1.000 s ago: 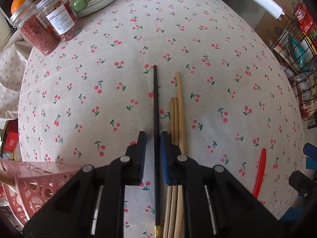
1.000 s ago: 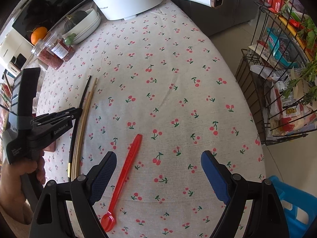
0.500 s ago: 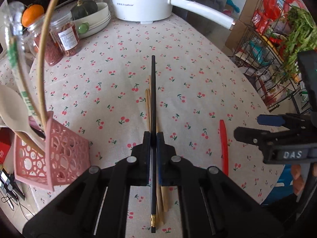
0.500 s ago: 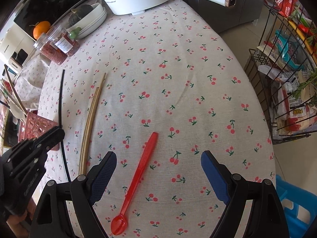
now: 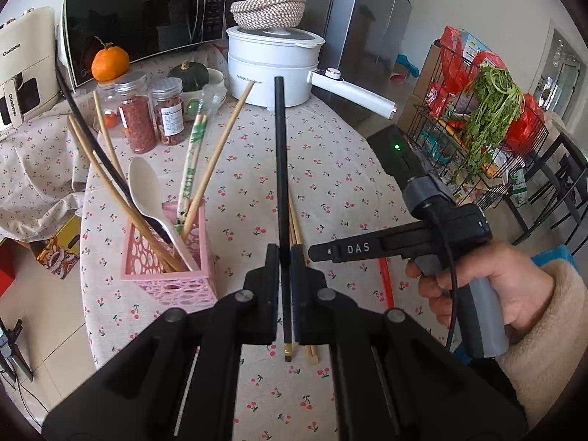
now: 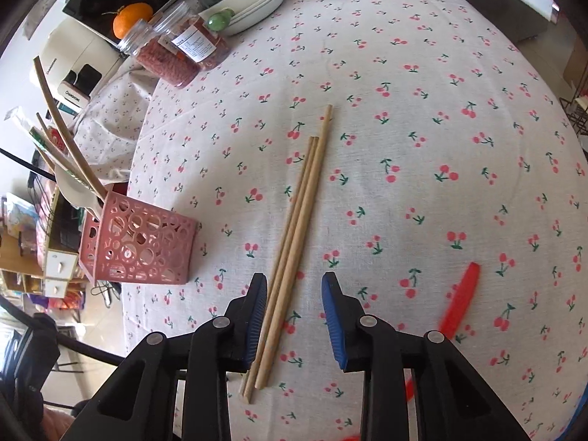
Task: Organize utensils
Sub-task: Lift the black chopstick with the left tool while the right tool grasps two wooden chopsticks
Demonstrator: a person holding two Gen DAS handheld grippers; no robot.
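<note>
My left gripper (image 5: 284, 257) is shut on a black chopstick (image 5: 280, 154) and holds it lifted above the table, pointing away. A pink perforated basket (image 5: 165, 268) to its left holds several wooden chopsticks, a wrapped pair and a white spoon (image 5: 145, 187). Three wooden chopsticks (image 6: 297, 235) lie together on the cherry-print cloth. My right gripper (image 6: 294, 286) is open, low over their near ends, with the sticks between the jaws toward the left finger. A red spoon (image 6: 457, 301) lies to the right. The basket also shows in the right wrist view (image 6: 137, 239).
At the back stand a white electric pot (image 5: 273, 66) with a long handle, two jars (image 5: 150, 117), an orange, a squash in bowls and a microwave (image 5: 143, 14). A wire rack with greens (image 5: 488, 117) stands right of the table. The table edge is near the basket.
My left gripper closed on the black chopstick and lifted it off the table. My right gripper moved left from the red spoon to over the wooden chopsticks and narrowed its opening.
</note>
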